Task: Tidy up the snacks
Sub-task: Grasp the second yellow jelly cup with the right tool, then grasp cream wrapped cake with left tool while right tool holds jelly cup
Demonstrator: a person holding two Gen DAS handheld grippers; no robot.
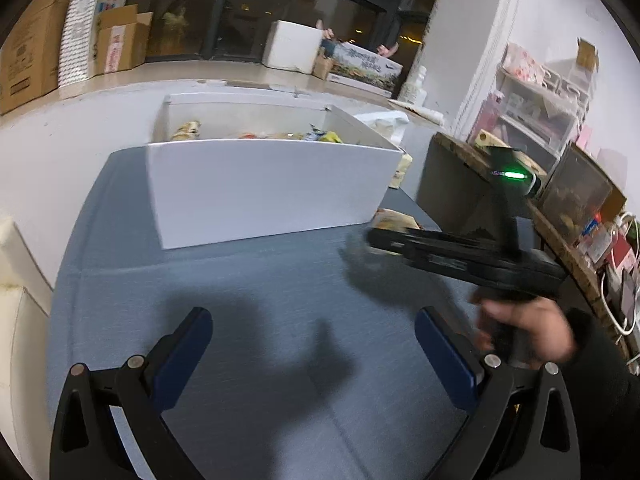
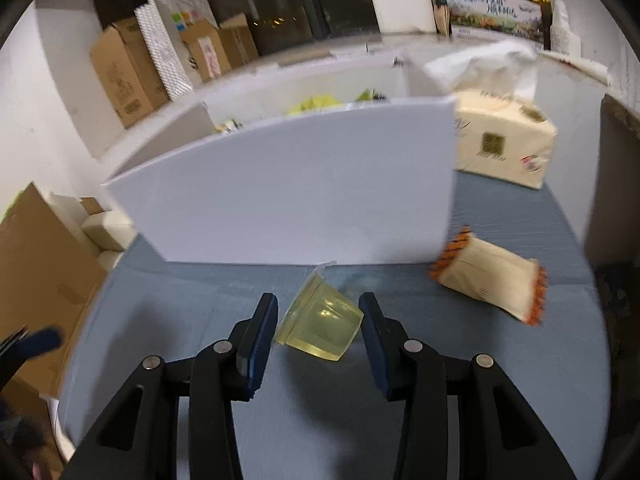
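Right wrist view, nearest: right tool (image 2: 318,322) pads flanking tipped yellow jelly cup (image 2: 320,326) on blue tabletop (image 2: 320,420), seemingly touching, grip unconfirmed. Squeeze gently, lift level. Left tool (image 1: 314,334) apart, empty. Right, farther: orange-edged snack packet (image 2: 490,276). Farthest: white box (image 2: 288,200), snacks inside, likely destination.

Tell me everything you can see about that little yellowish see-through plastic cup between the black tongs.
The small translucent yellow plastic cup lies tipped on its side on the blue-grey table mat, its clear rim tab toward the white box. It looks filled with pale jelly. The right gripper straddles it, both blue pads at its sides.
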